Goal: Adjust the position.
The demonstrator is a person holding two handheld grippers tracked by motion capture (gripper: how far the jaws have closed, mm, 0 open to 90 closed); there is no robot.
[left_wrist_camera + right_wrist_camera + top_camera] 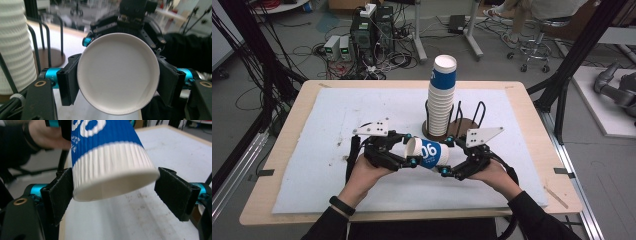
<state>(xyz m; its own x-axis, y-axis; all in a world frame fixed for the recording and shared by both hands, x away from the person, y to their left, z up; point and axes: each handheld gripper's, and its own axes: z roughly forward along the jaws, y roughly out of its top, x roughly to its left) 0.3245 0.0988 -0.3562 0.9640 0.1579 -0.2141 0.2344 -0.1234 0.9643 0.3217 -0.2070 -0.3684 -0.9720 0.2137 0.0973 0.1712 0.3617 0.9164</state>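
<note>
Both hands hold the blue-and-white ribbed paper cup [428, 153] sideways before the tall cup stack [441, 100]: left gripper [411, 149] clamps its rim, right gripper [447, 157] brackets its base, unclosed. Next, I'd guess, the handover.

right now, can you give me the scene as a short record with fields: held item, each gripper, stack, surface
held item: blue and white paper cup, lying on its side above the table, between the two grippers
left gripper: shut on the cup's open rim end, one jaw at each side
right gripper: open at the cup's base; one jaw touches, the other stands apart
stack: paper cup stack upright in a wire holder
surface: white mat on a wooden table
</note>
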